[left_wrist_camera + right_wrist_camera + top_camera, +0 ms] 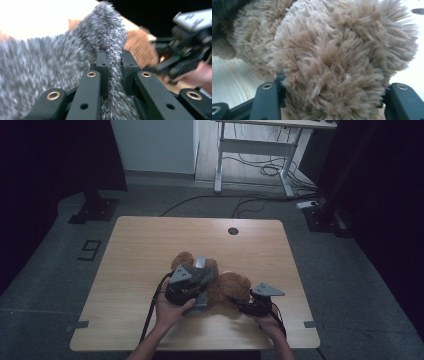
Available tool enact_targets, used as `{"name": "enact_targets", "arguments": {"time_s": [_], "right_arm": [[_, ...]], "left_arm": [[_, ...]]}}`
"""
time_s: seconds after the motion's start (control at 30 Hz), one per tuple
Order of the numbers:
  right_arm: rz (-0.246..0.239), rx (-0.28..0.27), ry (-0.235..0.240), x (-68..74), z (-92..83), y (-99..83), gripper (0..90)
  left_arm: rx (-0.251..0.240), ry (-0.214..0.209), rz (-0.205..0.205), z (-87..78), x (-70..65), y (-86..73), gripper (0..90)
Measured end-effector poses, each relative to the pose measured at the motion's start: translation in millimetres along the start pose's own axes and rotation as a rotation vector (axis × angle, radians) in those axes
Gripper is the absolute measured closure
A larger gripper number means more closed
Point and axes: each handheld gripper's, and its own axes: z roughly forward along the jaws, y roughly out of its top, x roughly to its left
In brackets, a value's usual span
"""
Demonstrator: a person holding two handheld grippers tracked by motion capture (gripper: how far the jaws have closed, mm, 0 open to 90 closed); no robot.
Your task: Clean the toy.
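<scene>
Two grippers work one brown teddy bear (227,287) lying near the front middle of the wooden table (135,255). The left gripper (112,66) has its jaws pinched tight on a fold of the bear's grey fuzzy garment (50,67). The right gripper (332,100) sits with its jaws half open around a round tuft of brown fur, probably the head or a limb; whether the pads press in is hard to say. If the left hand tugs while the right has only loose pile, the bear may slide free, or the knit may stretch rather than come off.
</scene>
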Motion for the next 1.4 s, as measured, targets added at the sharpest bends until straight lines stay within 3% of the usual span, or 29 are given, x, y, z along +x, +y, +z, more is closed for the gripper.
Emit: {"name": "enact_targets", "arguments": {"time_s": [0.13, 0.27, 0.37, 0.4, 0.5, 0.63, 0.77, 0.97, 1.13, 1.2, 1.4], "right_arm": [[-0.008, -0.003, -0.007, 1.3, 0.0, -0.4, 39.6], [-0.018, -0.003, -0.009, 2.1, -0.5, -0.5, 39.6], [-0.028, -0.004, -0.014, 2.9, -0.6, -0.5, 39.7], [-0.027, -0.003, -0.016, 3.4, -0.7, -0.4, 39.7], [-0.036, 0.005, -0.028, 4.6, 0.1, -0.6, 39.9], [-0.045, 0.006, -0.028, 4.7, 0.2, -0.7, 39.9], [-0.048, 0.003, -0.029, 4.1, 0.7, -0.3, 39.5], [-0.035, 0.003, -0.023, 2.6, 0.1, -0.2, 39.1], [-0.029, -0.007, -0.015, 1.2, 0.7, 0.2, 38.7], [-0.025, -0.006, -0.013, 1.2, 0.6, 0.2, 38.6], [-0.020, -0.007, -0.015, 0.5, 0.1, -0.2, 38.7]], "left_arm": [[0.001, -0.034, 0.054, 21.7, -22.5, 31.0, 79.5], [0.068, -0.066, 0.072, 62.7, -42.6, 49.9, 79.4], [0.152, -0.064, 0.082, 95.6, -52.2, 47.3, 79.4], [0.187, -0.050, 0.106, 106.6, -55.9, 42.6, 79.4], [0.184, -0.036, 0.122, 116.3, -59.1, 33.8, 79.7], [0.164, -0.038, 0.099, 105.8, -49.0, 30.8, 80.0], [0.139, 0.003, 0.063, 90.2, -32.6, 26.3, 80.0], [0.148, 0.065, 0.048, 73.1, -11.1, 21.0, 80.2], [0.086, 0.015, -0.037, 50.1, 9.9, 9.3, 80.2], [0.073, 0.011, -0.052, 44.2, 12.4, 7.8, 80.2], [0.047, 0.040, -0.037, 36.6, 4.7, 18.2, 80.2]]}}
